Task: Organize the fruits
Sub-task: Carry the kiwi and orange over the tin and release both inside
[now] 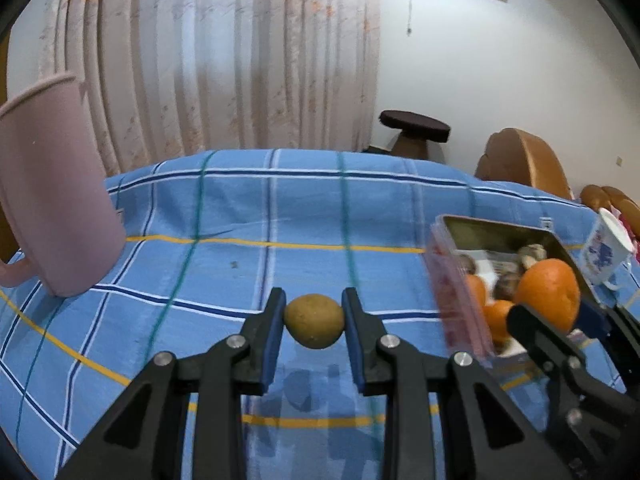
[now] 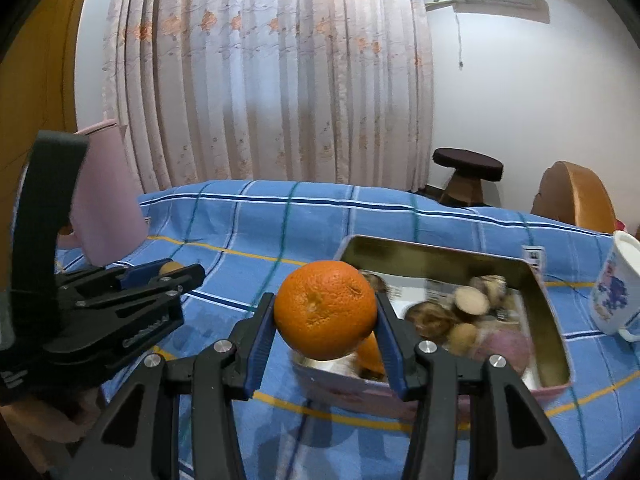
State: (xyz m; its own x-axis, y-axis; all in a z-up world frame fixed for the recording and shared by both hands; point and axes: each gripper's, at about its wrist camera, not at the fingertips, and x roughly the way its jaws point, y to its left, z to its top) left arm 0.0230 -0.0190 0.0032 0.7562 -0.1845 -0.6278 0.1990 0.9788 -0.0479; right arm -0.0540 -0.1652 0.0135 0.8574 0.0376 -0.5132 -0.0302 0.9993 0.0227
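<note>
left gripper [image 1: 314,322] is clamped on a small round brownish-yellow fruit [image 1: 315,321], both blue pads touching its sides, fruit held clear above the blue plaid cloth-covered table [image 1: 248,216]. right gripper [image 2: 325,318] is clamped on a round orange [image 2: 326,309], held over the near-left corner of the rectangular gold-lined pink tin box [image 2: 554,320]. we see that box sitting toward the table's right side with more oranges and brown round items inside; we can't tell what the brown ones are. white mug with blue print [image 2: 618,286] stands just beside the box's right wall, near the right edge. large pink plastic jug [image 1: 56,196] stands upright at the table's far-left corner, well apart from the box. both views are slightly motion-blurred.
</note>
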